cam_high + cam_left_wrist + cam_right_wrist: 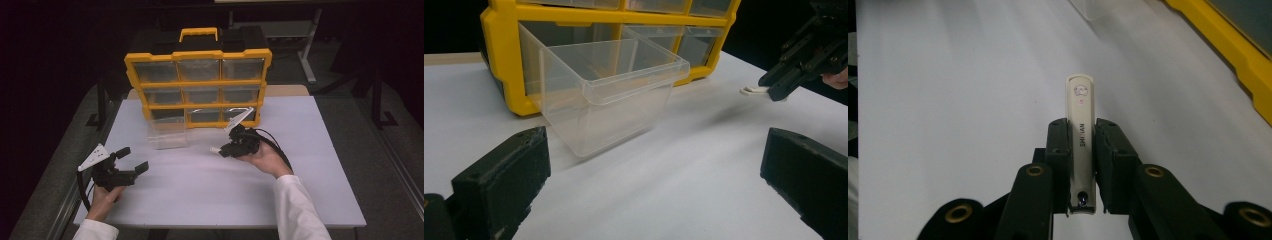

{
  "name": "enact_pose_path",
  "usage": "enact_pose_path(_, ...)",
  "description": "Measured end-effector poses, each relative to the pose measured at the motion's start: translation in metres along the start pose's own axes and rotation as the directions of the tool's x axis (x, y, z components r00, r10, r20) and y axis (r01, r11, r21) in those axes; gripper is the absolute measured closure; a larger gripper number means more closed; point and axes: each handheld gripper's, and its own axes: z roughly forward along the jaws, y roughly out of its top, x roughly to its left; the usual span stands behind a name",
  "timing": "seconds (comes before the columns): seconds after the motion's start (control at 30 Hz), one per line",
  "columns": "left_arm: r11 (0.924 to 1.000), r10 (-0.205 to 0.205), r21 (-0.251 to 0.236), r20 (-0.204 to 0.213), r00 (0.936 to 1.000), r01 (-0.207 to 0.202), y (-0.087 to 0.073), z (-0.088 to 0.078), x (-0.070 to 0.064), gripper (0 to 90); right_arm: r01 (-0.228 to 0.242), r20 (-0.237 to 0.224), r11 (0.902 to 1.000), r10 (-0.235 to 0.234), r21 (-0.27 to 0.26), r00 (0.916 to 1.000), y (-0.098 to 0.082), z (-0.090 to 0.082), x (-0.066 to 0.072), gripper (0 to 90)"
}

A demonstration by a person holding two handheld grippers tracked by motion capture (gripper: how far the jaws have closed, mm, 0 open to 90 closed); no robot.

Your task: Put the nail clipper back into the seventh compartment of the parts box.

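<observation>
Nearest my cameras: the right gripper point(1080, 150), jaws clamped on a slim cream-white nail clipper point(1080, 130) with dark lettering along its top. The clipper sticks out forward past the jaw tips, raised a little above the white table point(948, 100). In the high view I see that gripper point(220, 149) right of the table's middle, pointing left, the clipper's pale tip point(215, 149) just showing at its front; the hand point(267, 159) behind it wears a white sleeve.

Left gripper point(134, 159) — jaws spread wide, nothing between them, held near the table's front left corner. In its own view the two black jaws stand far apart at the bottom corners.

Clear plastic drawer point(609, 92) — pulled partly out of the bottom left slot of the storage box, its front resting on the table; I see nothing inside it. It sits between the two grippers, nearer the box.

Yellow-and-black storage box point(198, 85) — upright at the table's far edge, three rows of three clear drawers, yellow handle on top.
</observation>
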Motion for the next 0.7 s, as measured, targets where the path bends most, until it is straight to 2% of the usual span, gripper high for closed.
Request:
enact_pose_path(0.4,1.0000,-0.003,0.000,0.000,1.0000,0.003,0.000,0.000,0.001,0.0,-0.016,0.008,0.9998,0.016,-0.009,0.9998,0.012,-0.007,-0.002,75.9)
enact_pose_path(0.7,1.0000,-0.004,-0.002,0.000,1.0000,0.004,0.000,0.000,0.001,0.0,-0.001,0.023,1.0000,0.001,-0.009,0.9997,0.024,-0.013,-0.001,75.9)
